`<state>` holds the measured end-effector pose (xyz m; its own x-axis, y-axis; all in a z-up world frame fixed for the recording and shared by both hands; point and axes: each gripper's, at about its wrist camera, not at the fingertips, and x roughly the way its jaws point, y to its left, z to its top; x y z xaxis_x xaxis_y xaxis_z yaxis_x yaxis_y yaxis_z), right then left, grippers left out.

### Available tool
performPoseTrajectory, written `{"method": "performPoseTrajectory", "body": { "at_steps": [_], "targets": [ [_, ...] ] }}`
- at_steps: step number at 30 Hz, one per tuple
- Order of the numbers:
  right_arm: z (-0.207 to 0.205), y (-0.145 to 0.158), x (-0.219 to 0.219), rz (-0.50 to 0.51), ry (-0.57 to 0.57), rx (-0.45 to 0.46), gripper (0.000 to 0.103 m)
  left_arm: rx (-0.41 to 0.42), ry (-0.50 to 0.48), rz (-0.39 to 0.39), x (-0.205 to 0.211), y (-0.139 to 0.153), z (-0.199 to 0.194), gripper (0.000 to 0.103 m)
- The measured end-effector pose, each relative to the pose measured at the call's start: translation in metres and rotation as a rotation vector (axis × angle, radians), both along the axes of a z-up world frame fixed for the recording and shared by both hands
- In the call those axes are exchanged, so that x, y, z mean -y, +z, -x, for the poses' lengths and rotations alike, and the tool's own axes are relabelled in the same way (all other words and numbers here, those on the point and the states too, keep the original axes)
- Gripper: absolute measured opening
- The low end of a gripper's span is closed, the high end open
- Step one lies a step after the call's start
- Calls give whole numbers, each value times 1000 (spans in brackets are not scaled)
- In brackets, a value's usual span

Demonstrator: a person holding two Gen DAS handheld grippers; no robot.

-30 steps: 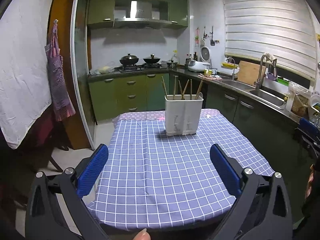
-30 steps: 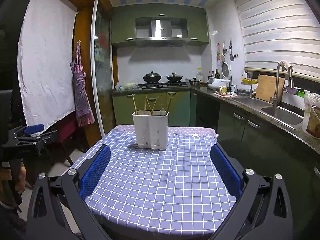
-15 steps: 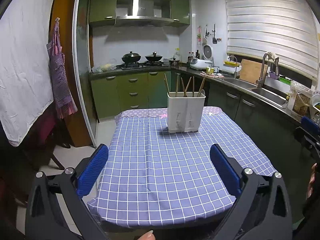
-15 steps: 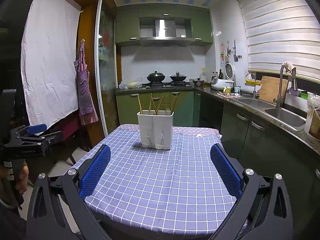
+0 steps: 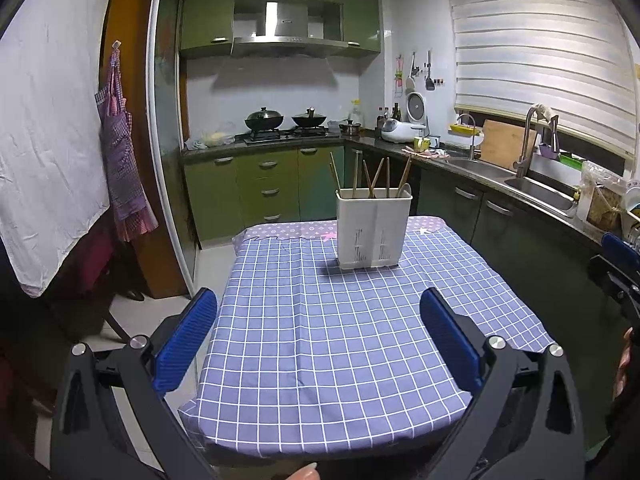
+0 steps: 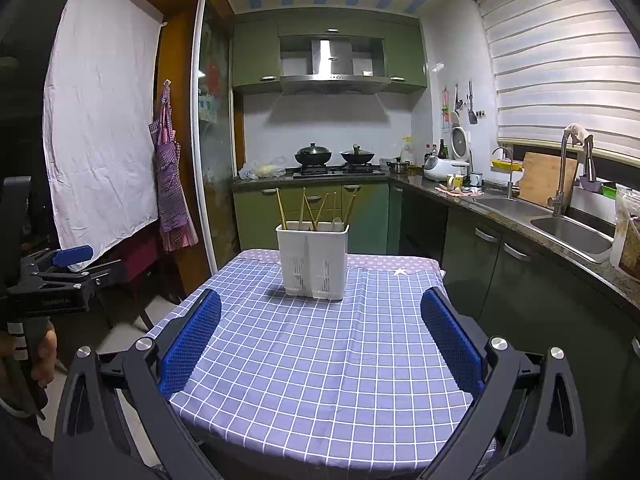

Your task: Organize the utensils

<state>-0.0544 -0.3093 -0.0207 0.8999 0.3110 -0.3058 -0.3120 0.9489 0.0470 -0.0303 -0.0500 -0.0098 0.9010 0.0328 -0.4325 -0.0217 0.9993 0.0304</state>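
Left gripper (image 5: pixel 318 334) spread wide, nothing held; right gripper (image 6: pixel 320 334) the same. Both hang at the near table edge, well short of the white utensil holder (image 5: pixel 374 232) at the far end of the checked tablecloth (image 5: pixel 340 340). Chopsticks (image 5: pixel 372 178) and a spoon (image 6: pixel 337 224) stand inside the holder. No loose utensils visible; sorting looks done or not begun.

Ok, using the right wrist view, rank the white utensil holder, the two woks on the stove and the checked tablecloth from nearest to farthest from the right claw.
1. Checked tablecloth: directly beneath the open right claw.
2. White utensil holder: far end of the table, centre.
3. Woks: on the stove against the back wall; side by side, too close to rank apart.
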Motion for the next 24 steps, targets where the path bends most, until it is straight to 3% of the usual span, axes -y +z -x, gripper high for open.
{"method": "performPoseTrajectory", "body": {
  "at_steps": [24],
  "targets": [
    [-1, -4, 0, -7, 3, -10, 98, -2, 7, -16, -1, 1, 3, 97]
  ]
}}
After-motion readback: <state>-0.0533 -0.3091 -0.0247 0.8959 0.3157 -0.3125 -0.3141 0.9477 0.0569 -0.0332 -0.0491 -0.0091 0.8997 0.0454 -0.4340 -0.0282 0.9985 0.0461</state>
